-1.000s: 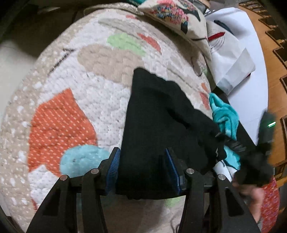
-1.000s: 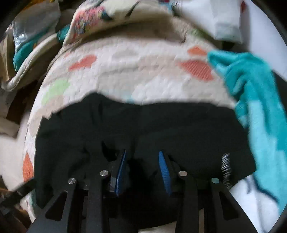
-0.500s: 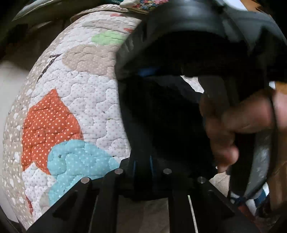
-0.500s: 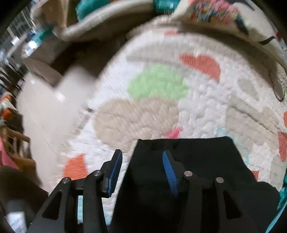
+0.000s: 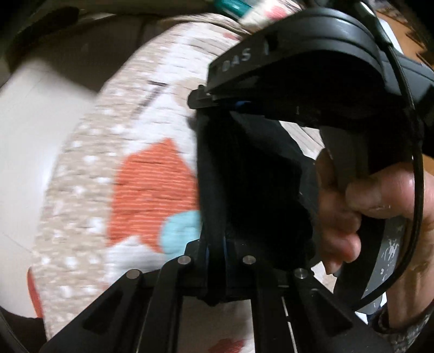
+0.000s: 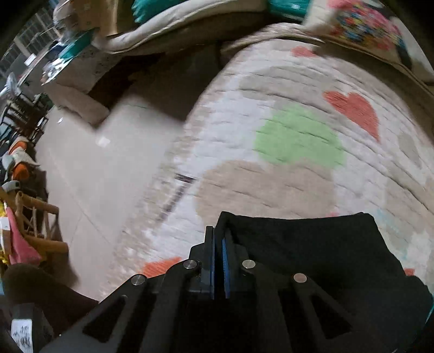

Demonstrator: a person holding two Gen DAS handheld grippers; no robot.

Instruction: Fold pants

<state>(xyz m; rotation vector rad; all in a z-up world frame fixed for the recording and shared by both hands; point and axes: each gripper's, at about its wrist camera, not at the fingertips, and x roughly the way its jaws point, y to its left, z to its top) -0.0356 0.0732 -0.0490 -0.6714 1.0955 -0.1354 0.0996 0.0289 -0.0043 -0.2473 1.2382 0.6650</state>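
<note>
Left wrist view: the left gripper (image 5: pixel 215 252) has its fingers pressed nearly together on a fold of the black pants (image 5: pixel 244 190), the blue pads only just showing on either side of the cloth that runs between them. The pants rise from that pinch as a dark, narrow band towards the upper part of the picture. There the right gripper (image 5: pixel 238 104) comes in from the upper right, its black body filling that corner, and a sliver of blue pad shows at its tip where it meets the top of the same cloth. The person's right hand (image 5: pixel 363 206) is wrapped round that gripper's handle at the right edge. On the gripper's casing there is pale raised lettering; only "DAS" can be read, and the rest is too blurred. Behind the pants lies a quilted mat (image 5: pixel 141 168) with orange, pale blue and beige patches, its left edge meeting a pale floor (image 5: pixel 27 141).

In the right wrist view, the right gripper (image 6: pixel 218 268) is likewise closed down to a thin slit, the blue pads pinching the near left corner of the pants (image 6: pixel 312 252). The pants spread rightwards from the pinch over the near part of the quilted mat (image 6: pixel 271 108), which here shows a green patch, a beige patch and an orange heart. At the mat's far right corner sits a patterned cushion (image 6: pixel 363 24). The floor (image 6: pixel 89 163) lies off the mat's left edge, with a wooden chair (image 6: pixel 35 225) at the left side of the picture.
</note>
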